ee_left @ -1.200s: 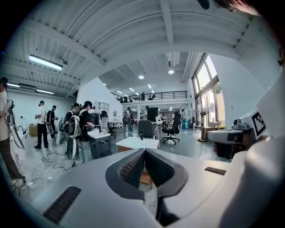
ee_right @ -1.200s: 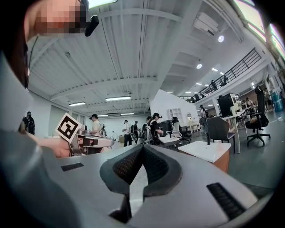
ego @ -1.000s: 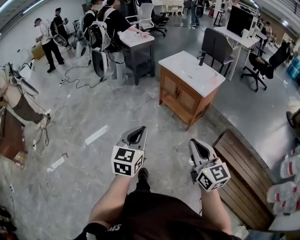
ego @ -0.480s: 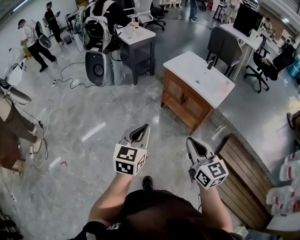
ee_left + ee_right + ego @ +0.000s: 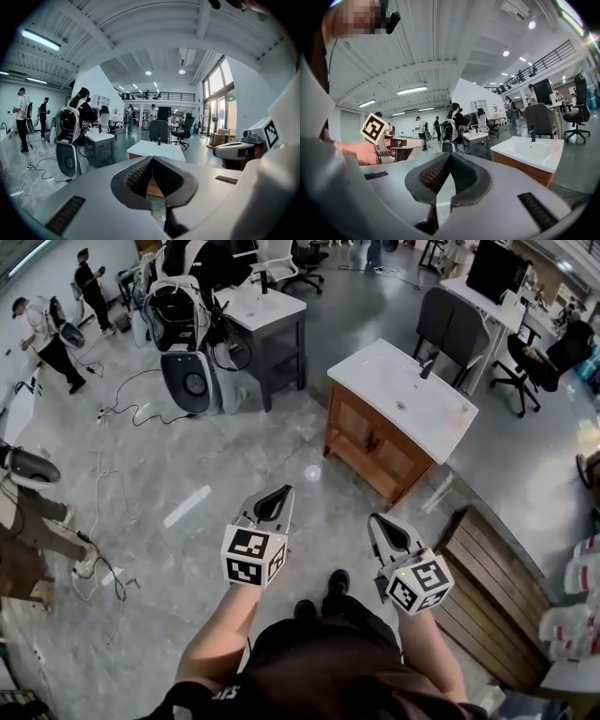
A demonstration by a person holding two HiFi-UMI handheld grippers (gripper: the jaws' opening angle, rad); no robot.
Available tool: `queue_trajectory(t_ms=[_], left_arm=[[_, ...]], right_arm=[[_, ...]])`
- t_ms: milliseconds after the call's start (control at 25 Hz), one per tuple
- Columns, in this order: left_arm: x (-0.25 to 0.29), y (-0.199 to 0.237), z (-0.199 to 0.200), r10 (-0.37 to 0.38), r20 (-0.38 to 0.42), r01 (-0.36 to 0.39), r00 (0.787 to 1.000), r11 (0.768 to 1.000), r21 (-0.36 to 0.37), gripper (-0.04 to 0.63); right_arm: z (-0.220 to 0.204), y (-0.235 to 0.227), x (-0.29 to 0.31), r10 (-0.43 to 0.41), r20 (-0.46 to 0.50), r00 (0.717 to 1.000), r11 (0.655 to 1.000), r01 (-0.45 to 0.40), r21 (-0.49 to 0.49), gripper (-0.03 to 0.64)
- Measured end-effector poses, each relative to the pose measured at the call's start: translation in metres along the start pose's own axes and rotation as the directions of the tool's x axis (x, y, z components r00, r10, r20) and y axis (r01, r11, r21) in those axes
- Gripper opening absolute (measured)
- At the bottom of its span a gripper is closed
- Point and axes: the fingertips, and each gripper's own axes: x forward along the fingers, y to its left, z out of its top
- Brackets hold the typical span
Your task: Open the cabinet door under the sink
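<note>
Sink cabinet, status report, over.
Left gripper shut, empty; right gripper shut, empty. Cabinet doors closed, out of reach. Nothing blocking on the floor.

The grey plastic left gripper [image 5: 283, 492], topped by its black-and-white marker cube [image 5: 253, 557], pointed forward from a bare left forearm [image 5: 225, 629], jaws pressed together with nothing between them. The matching grey right gripper [image 5: 375, 518] was held beside it, well apart, likewise closed and empty, on the right forearm [image 5: 424, 645].
</note>
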Motion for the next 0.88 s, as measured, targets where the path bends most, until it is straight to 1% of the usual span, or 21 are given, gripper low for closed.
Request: queue_trajectory(t_ms=[160, 440, 560, 680, 880], left_arm=[[0.034, 0.008, 0.001, -0.013, -0.024, 0.013, 1.000, 1.000, 0.004, 0.018], [0.112, 0.031, 0.012, 0.002, -0.076, 0.000, 0.997, 1.000, 0.022, 0.018], [0.157, 0.047, 0.021, 0.025, -0.099, -0.023, 0.995, 1.000, 0.016, 0.018], [0.203, 0.054, 0.033, 0.027, -0.133, -0.026, 0.991, 1.000, 0.006, 0.018], [0.271, 0.059, 0.056, 0.020, -0.153, -0.015, 0.988, 0.999, 0.034, 0.018]], right_arm=[[-0.004, -0.035, 0.019, -0.024, -0.003, 1.000, 0.999, 0.024, 0.031, 0.012], [-0.006, -0.113, 0.072, -0.028, -0.028, 0.999, 0.997, 0.030, 0.072, 0.012], [0.004, -0.154, 0.103, -0.020, -0.038, 0.999, 0.996, 0.023, 0.086, 0.012], [0.017, -0.197, 0.133, -0.004, -0.046, 0.999, 0.995, 0.009, 0.102, 0.014], [0.040, -0.256, 0.174, 0.012, -0.041, 0.999, 0.995, -0.008, 0.098, 0.012]])
